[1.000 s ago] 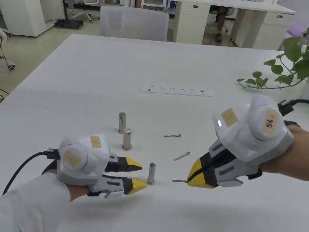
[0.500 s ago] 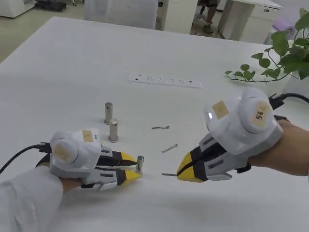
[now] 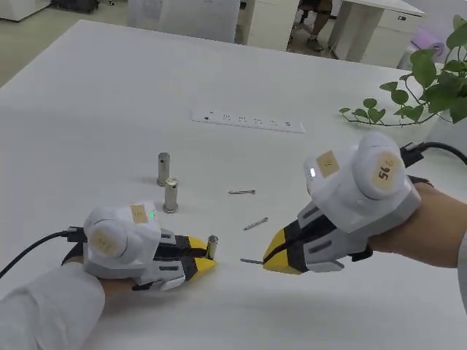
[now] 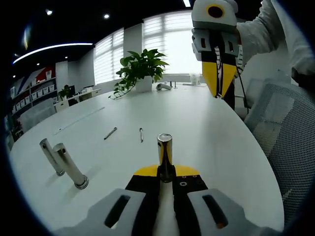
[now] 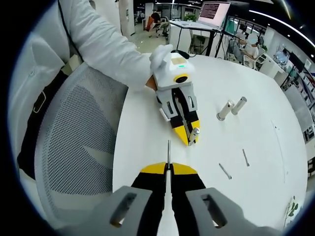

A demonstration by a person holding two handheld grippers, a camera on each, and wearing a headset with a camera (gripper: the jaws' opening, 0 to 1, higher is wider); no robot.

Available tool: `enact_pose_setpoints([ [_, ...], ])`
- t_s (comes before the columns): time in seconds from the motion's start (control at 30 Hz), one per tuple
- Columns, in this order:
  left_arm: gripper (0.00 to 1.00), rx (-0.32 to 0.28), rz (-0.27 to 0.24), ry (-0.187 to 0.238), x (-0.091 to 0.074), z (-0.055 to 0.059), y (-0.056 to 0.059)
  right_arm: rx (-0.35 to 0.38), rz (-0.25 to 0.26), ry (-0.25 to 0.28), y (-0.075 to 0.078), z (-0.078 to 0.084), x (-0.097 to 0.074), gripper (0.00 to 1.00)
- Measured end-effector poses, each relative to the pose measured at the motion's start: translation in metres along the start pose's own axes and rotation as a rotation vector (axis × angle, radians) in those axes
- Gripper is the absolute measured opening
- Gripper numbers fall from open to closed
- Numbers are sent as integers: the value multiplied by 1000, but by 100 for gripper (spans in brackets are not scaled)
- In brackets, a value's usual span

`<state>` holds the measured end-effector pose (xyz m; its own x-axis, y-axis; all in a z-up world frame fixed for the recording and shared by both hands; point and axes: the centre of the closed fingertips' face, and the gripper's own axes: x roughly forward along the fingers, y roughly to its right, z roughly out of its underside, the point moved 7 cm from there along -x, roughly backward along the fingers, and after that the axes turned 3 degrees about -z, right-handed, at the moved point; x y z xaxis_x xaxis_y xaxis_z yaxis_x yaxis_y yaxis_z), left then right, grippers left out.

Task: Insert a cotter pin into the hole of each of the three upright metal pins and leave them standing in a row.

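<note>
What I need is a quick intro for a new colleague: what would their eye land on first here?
Two grippers face each other near the front of the table: the left gripper clamps an upright metal pin, and the right gripper holds a thin cotter pin pointed at it. Behind them stand two more metal pins, with two loose cotter pins lying to their right.

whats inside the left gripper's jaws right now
One upright metal pin, clamped in the left gripper. Its top rises above the yellow tips. The lower shaft and base are covered by the jaws, and no hole can be made out.
</note>
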<state>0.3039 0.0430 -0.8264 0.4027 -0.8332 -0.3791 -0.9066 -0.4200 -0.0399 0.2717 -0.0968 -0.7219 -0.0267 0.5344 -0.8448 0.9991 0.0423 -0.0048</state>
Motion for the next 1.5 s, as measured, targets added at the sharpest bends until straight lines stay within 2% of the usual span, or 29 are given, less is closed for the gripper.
enact_pose_setpoints([
  [0.03, 7, -23, -8, 3, 0, 0, 0, 11, 6, 1, 1, -1, 1, 3],
  [0.27, 7, -30, -34, 6, 0, -3, 11, 43, 36, -10, 6, -2, 3, 3],
  [0.53, 6, -67, -84, 11, 1, -2, 12, 99, 73, -33, 16, -3, 8, 3],
  [0.8, 6, -60, -129, 11, 1, -2, 15, 132, 90, -37, 22, -4, 15, 3],
  [1.5, 6, -61, -156, 21, 4, 0, 12, 203, 86, -89, 32, -1, 33, 3],
])
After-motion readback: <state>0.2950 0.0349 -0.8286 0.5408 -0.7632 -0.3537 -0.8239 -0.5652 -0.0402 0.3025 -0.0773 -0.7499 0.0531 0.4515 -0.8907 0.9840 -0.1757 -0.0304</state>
